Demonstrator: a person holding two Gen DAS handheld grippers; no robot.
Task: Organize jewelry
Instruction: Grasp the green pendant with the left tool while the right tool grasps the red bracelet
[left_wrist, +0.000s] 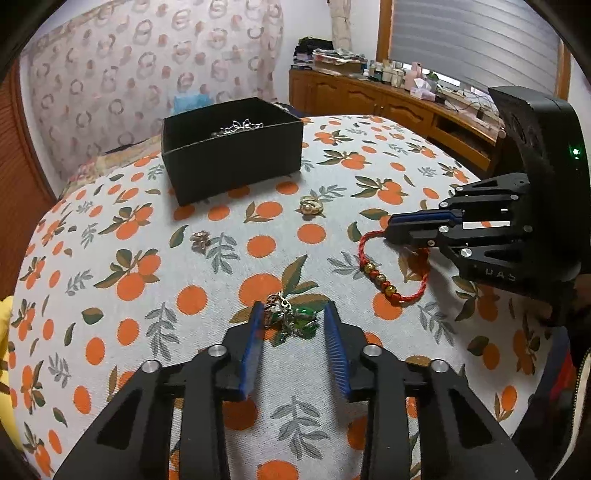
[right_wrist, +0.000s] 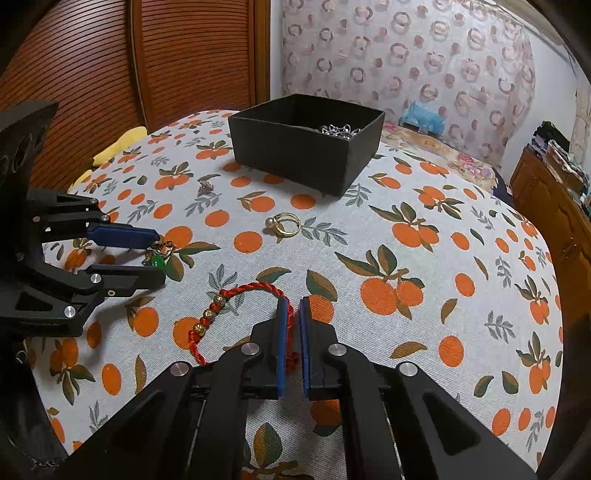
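A green-stone charm piece (left_wrist: 291, 319) lies on the orange-print cloth between the tips of my open left gripper (left_wrist: 293, 314); it also shows in the right wrist view (right_wrist: 159, 254). My right gripper (right_wrist: 293, 310) is nearly shut around the cord of a red braided bracelet with gold and red beads (right_wrist: 221, 299), which rests on the cloth; the bracelet also shows in the left wrist view (left_wrist: 384, 280). A black open box (left_wrist: 232, 147) holds silver jewelry (left_wrist: 240, 127). A gold pearl ring (right_wrist: 283, 223) and a small brown piece (right_wrist: 205, 184) lie before the box.
The table (right_wrist: 461, 240) is round, with its edge close on all sides. A wooden cabinet (left_wrist: 388, 103) with clutter stands behind on the right, a slatted wooden door (right_wrist: 110, 66) on the left. A yellow object (right_wrist: 118, 146) lies at the table's far left edge.
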